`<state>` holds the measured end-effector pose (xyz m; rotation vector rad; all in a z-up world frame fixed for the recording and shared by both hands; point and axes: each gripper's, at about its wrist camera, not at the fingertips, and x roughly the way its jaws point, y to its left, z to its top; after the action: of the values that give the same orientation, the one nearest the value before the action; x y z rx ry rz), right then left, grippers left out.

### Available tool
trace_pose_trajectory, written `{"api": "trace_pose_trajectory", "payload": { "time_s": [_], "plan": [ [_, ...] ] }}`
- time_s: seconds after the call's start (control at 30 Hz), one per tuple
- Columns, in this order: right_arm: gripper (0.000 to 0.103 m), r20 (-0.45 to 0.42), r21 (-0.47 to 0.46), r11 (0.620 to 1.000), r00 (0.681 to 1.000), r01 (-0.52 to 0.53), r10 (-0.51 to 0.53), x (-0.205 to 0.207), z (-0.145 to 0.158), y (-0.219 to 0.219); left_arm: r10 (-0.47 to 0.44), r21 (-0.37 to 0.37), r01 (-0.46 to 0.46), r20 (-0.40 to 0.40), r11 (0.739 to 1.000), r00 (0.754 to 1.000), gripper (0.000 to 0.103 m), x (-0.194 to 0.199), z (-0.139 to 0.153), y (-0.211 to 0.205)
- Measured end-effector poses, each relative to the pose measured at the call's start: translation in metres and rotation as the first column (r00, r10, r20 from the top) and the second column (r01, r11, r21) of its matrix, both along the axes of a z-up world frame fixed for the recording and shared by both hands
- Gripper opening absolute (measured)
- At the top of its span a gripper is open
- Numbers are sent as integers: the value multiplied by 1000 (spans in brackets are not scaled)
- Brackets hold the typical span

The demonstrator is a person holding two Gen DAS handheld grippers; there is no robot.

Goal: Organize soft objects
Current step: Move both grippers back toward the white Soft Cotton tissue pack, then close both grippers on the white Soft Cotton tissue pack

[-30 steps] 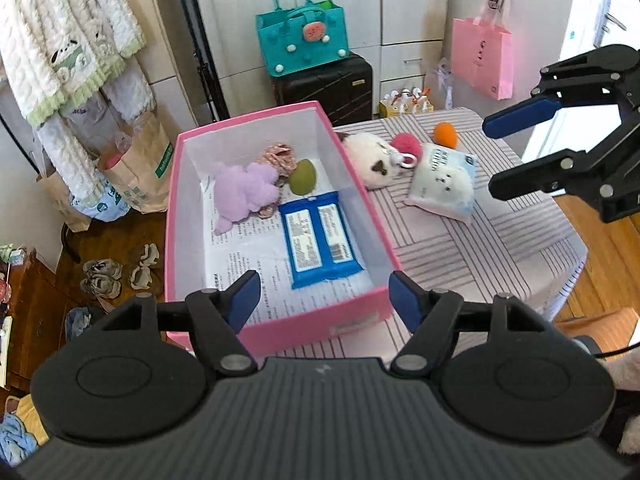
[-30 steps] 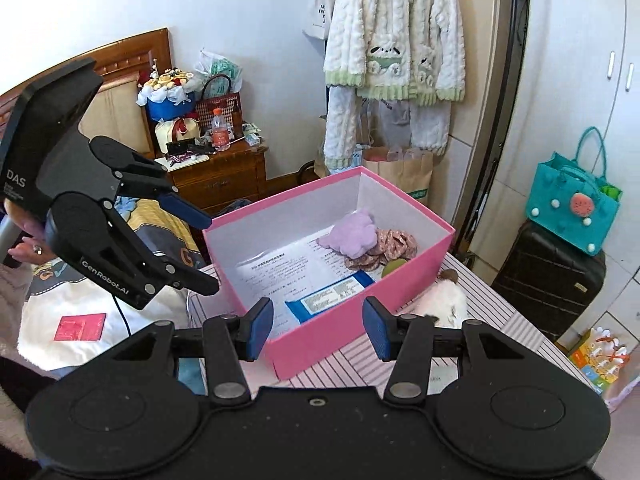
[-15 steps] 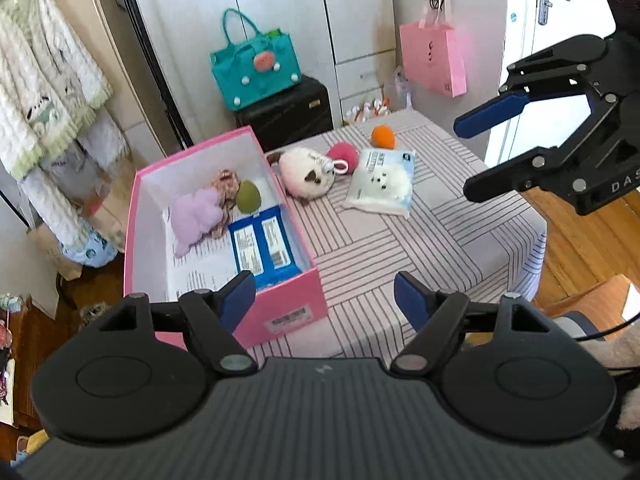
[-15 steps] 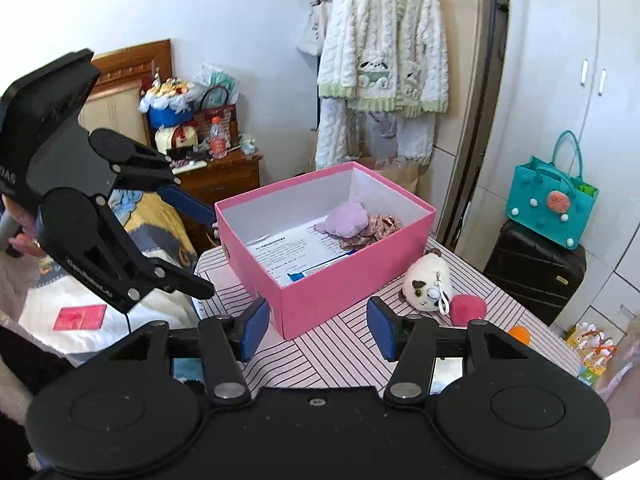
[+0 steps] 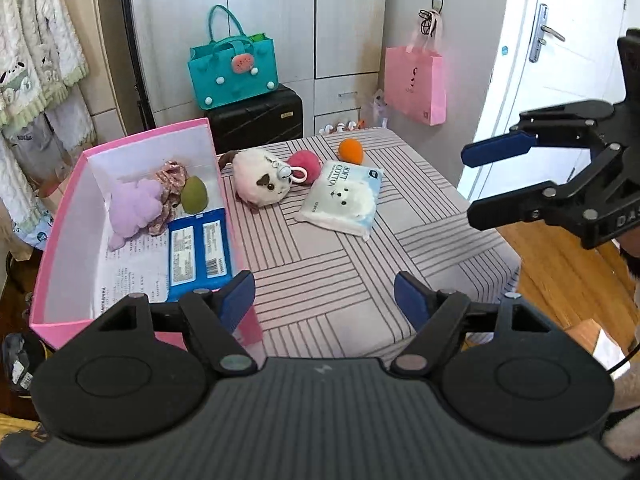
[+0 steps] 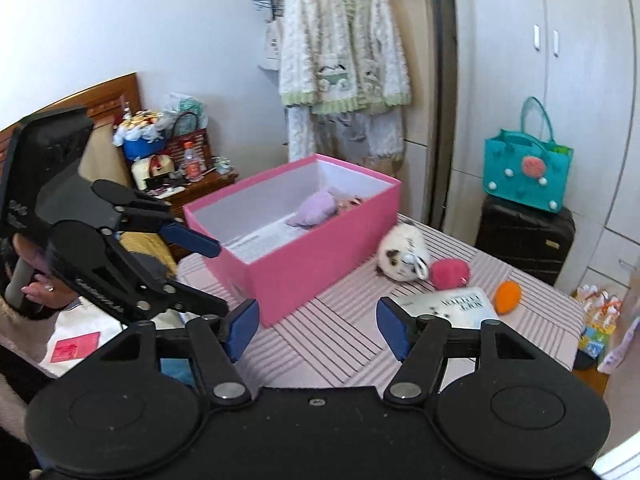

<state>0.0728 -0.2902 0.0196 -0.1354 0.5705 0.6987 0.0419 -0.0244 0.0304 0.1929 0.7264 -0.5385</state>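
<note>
From the left wrist, the left gripper (image 5: 325,300) hangs over the near edge of the counter (image 5: 340,280) with its jaws standing wide and nothing between them. The pink box (image 5: 56,256) sits ahead and to its left, already holding a purple plush (image 5: 134,208), a green ball (image 5: 194,200), a scrunchie (image 5: 170,176) and a blue pack (image 5: 200,250). Farther ahead, out on the counter, lie the plush (image 5: 260,180), the pink ball (image 5: 306,166) touching it, the orange ball (image 5: 351,151) and the tissue pack (image 5: 344,202). The right gripper (image 5: 490,182) shows off to the right, also empty. From the right wrist, the right gripper (image 6: 314,326) has its jaws opening with only striped cloth between them; the tissue pack (image 6: 448,306) lies just ahead and to its right, the orange ball (image 6: 507,296) beyond that, the pink ball (image 6: 448,272) and plush (image 6: 402,256) ahead, and the box (image 6: 304,256) ahead and to the left. The left gripper (image 6: 212,276) is at far left. The step looks like a reach for one of the four loose things. The tissue pack is nearest, but flat and slack, so it would be best to come down over one short edge and pinch across its thickness. For a ball, centre the jaws on it so it cannot squirt out, and keep clear of the plush's clip.
</note>
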Motion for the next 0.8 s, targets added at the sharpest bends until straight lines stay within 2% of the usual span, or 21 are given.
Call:
{"api": "trace_pose_trajectory", "payload": {
  "time_s": [0.23,0.33,0.4,0.5,0.6,0.73,0.8],
  "plan": [
    [70,15,-77,993,996,92,-91,35,-25,-20,-10,-80,9,-13,997,1000,76,11,-16,-23],
    [70,73,-127,983,989,137,-128,48,-31,-29,-34,-124,28,-45,992,998,74,22,-25,-34],
    [70,78,-119,983,989,138,-129,58,-34,-37,-25,-154,14,-69,988,997,74,30,-34,-38],
    [70,115,-111,987,988,117,-104,76,-45,-47,6,-152,-16,-69,988,998,74,42,-44,-48],
    [71,146,-90,987,982,135,-121,95,-60,-53,31,-152,-40,-56,988,998,73,52,-52,-59],
    [71,67,-28,988,986,152,-150,128,-76,-62,58,-197,-72,-79,978,995,72,71,-64,-71],
    [70,-5,9,986,986,169,-169,148,-83,-66,76,-198,-91,-83,976,994,71,81,-72,-78]
  ]
}}
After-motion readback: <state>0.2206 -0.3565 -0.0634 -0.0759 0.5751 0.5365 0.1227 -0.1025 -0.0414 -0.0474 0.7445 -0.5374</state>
